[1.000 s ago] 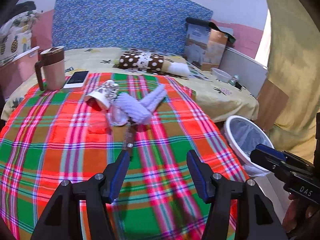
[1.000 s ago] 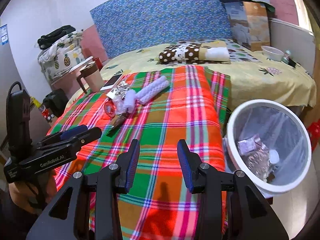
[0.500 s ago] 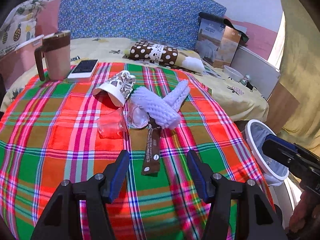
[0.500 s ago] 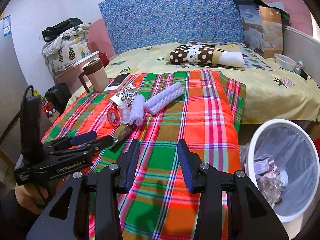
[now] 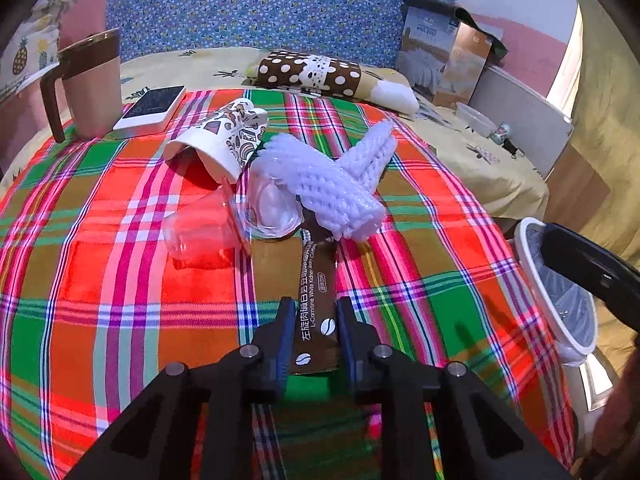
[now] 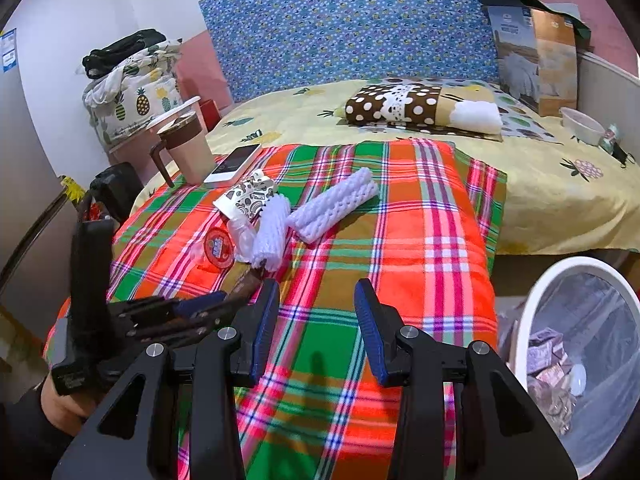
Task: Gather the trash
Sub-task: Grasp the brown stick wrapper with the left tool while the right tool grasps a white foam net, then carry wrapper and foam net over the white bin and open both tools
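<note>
A brown coffee sachet (image 5: 315,304) lies on the plaid cloth (image 5: 120,280). My left gripper (image 5: 314,320) has its jaws closed onto the sachet's near end; it also shows in the right wrist view (image 6: 208,304). Beyond lie two white foam nets (image 5: 328,184), clear plastic cups (image 5: 224,224) and a tipped paper cup (image 5: 224,136). My right gripper (image 6: 316,312) is open and empty above the cloth's near edge. The white trash bin (image 6: 520,320), lined and holding some trash, stands at the right.
A mug (image 5: 92,84) and a phone (image 5: 154,106) sit at the cloth's far left. A dotted pillow (image 5: 320,74) and a boxed quilt (image 5: 444,52) lie behind on the bed. The bin also shows in the left wrist view (image 5: 532,280).
My left gripper moved forward to the brown sachet and its jaws closed on the near end. My right gripper drifted slightly toward the bed and stayed open.
</note>
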Demonstrator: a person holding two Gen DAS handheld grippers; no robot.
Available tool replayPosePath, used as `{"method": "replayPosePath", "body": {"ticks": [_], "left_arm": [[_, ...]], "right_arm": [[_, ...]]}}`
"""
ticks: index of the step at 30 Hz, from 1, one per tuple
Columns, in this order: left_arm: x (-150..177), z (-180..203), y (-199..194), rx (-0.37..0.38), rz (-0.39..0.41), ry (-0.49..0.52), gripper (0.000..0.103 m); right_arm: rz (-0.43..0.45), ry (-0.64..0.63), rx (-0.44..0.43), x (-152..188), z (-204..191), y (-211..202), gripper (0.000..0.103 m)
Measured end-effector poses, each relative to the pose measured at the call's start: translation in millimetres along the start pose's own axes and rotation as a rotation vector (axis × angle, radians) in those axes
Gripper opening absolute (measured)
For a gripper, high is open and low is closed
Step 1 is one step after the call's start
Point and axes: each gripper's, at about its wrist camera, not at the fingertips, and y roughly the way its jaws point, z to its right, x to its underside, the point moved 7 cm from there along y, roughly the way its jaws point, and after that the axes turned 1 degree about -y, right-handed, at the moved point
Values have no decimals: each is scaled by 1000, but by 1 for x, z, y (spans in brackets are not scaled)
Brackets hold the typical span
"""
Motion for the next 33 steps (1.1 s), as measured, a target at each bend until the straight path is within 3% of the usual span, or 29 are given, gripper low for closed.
{"method": "replayPosePath", "body": {"ticks": [16, 28, 30, 33], "left_arm": [[18, -27, -47, 50, 49, -50, 21], [20, -44, -44, 74, 38, -84, 21], [21, -44, -41, 77, 32, -84, 21], [20, -43, -39, 77, 29, -83, 21]], "right_arm": [[-73, -36, -50, -9, -31, 47, 41], [-139, -45, -47, -11, -34, 88, 41], [-145, -48, -48, -10, -33, 90, 29], [-141, -59, -46, -8, -35, 86, 26]]}}
